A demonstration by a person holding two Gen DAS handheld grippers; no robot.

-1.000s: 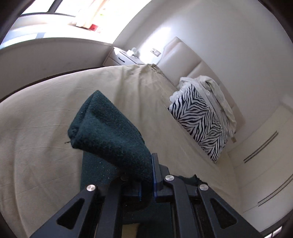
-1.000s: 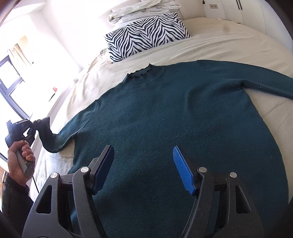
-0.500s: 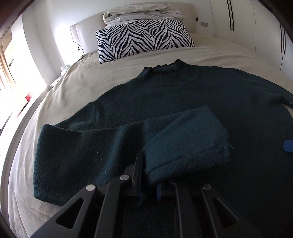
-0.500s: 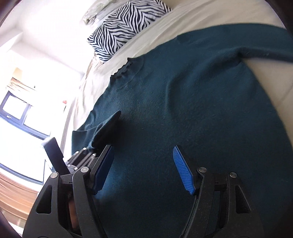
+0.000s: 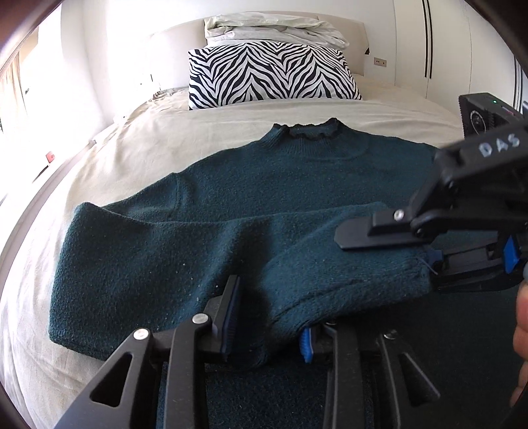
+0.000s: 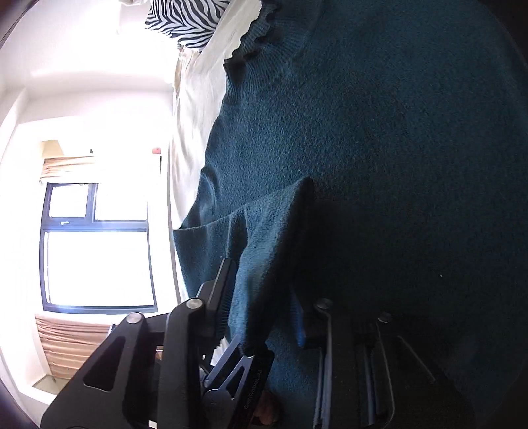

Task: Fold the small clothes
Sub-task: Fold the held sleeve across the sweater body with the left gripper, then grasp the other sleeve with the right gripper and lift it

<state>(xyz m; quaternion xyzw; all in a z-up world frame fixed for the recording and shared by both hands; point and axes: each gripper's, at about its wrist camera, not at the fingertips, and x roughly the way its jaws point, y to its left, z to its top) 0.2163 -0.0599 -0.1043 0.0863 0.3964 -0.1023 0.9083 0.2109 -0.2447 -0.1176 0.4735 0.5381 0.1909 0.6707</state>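
A dark teal knit sweater (image 5: 297, 171) lies flat on the bed, collar toward the pillow. Its left sleeve (image 5: 231, 250) is folded across the body, the cuff (image 5: 373, 280) lying to the right. My left gripper (image 5: 269, 318) is open, its jaws astride the sleeve near the cuff without pinching it. My right gripper (image 5: 386, 250) comes in from the right, its jaws around the cuff end; in the right wrist view the sleeve (image 6: 264, 264) runs between its partly open jaws (image 6: 264, 316). The sweater body (image 6: 379, 132) fills that view.
A cream sheet (image 5: 198, 132) covers the bed. A zebra-print pillow (image 5: 270, 76) with folded white bedding (image 5: 274, 31) on top stands at the headboard. A bright window (image 6: 95, 264) is on the left. White wardrobe doors (image 5: 429, 49) stand at the back right.
My left gripper has laid the sleeve across the sweater body and opened, letting it go. My right gripper has tilted sideways and moved in onto the cuff.
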